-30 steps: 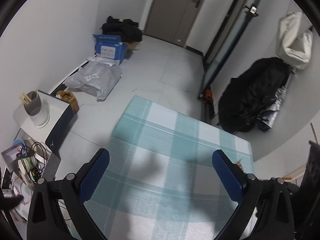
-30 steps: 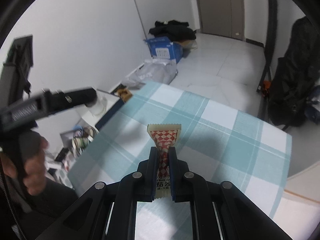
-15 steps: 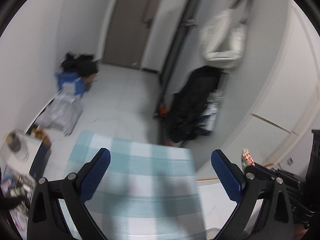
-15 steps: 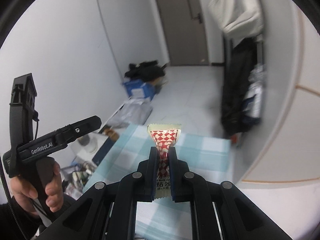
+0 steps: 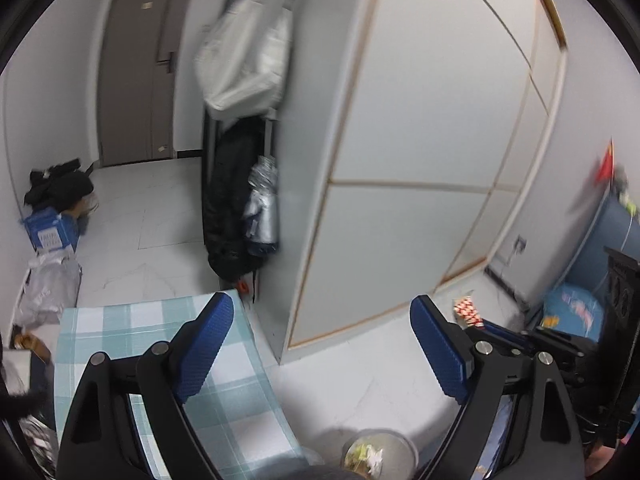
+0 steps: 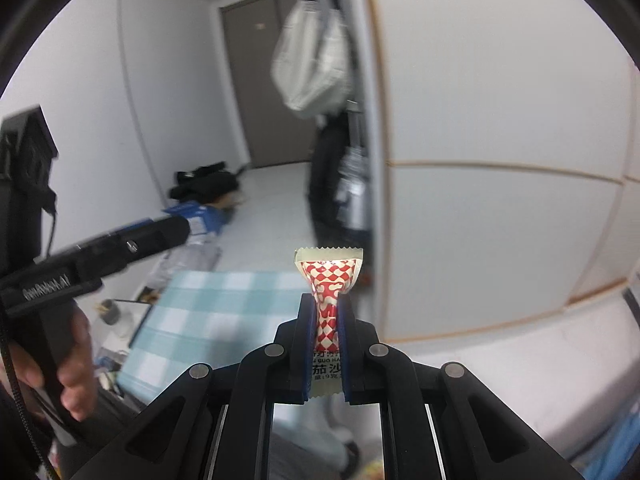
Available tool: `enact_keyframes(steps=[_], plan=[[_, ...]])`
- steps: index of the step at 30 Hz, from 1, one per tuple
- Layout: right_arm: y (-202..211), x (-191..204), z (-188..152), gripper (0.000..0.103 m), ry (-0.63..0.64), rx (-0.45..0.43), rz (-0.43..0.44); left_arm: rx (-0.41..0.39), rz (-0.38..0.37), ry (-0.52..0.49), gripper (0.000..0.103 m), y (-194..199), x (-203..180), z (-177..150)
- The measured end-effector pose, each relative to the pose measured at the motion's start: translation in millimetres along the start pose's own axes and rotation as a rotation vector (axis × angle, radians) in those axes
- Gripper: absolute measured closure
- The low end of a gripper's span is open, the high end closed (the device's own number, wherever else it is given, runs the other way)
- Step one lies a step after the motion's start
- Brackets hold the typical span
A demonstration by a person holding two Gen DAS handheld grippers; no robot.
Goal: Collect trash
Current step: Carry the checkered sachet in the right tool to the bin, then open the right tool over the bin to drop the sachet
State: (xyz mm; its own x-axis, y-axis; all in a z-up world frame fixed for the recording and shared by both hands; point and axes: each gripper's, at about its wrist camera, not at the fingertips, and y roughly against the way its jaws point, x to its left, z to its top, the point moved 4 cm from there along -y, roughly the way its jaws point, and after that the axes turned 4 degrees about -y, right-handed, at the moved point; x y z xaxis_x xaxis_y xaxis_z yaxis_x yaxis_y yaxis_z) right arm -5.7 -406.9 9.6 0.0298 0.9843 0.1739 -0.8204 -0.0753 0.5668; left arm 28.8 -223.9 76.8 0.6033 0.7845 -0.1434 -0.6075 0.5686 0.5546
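Note:
My right gripper (image 6: pixel 326 312) is shut on a red-and-white checked candy wrapper (image 6: pixel 329 276), held in the air past the right edge of the checked table (image 6: pixel 200 312). The wrapper also shows in the left wrist view (image 5: pixel 467 312), sticking out of the right gripper at the right. My left gripper (image 5: pixel 320 344) is open and empty, above the table's right edge (image 5: pixel 160 320) and the floor. A round bin with trash inside (image 5: pixel 378 456) sits on the floor below the left gripper, partly cut off by the frame.
White wardrobe panels (image 5: pixel 400 160) stand close ahead. Dark bags (image 5: pixel 232 200) and a white bag (image 5: pixel 244 52) hang beside them. A blue box (image 5: pixel 50 234) and grey parcels (image 5: pixel 50 288) lie on the floor at left. A blue bag (image 5: pixel 576 312) lies at right.
Both grippers have swung right, away from the table toward the wardrobe and floor. The bin has come into the left wrist view. The right gripper still holds the wrapper.

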Motion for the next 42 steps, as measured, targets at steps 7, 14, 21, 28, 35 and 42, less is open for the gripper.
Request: enact_keyframes(steps=[7,14,21,28,35,42], plan=[[17,-82,-44,0.093,-0.155,0.032,-0.091,0.142,-0.095,-0.126,0.015,-40,-70,-23],[13,-137,-95,0.093,-0.286,0.089,-0.154,0.365,-0.125,-0.2,0.016,-97,-114,-60],[-28,-180,-160,0.093,-0.402,0.23,-0.189,0.601,-0.15,-0.201,0.026,-150,-125,-109],[-60,-196,-209,0.093,-0.468,0.35,-0.193,0.817,-0.147,-0.214,0.026,-186,-131,-156],[-95,-196,-255,0.093,-0.529,0.467,-0.178,1.025,-0.114,-0.186,0.026,-219,-119,-205],[-131,-199,-289,0.093,-0.584,0.573,-0.164,1.143,-0.076,-0.165,0.026,-239,-112,-224]])
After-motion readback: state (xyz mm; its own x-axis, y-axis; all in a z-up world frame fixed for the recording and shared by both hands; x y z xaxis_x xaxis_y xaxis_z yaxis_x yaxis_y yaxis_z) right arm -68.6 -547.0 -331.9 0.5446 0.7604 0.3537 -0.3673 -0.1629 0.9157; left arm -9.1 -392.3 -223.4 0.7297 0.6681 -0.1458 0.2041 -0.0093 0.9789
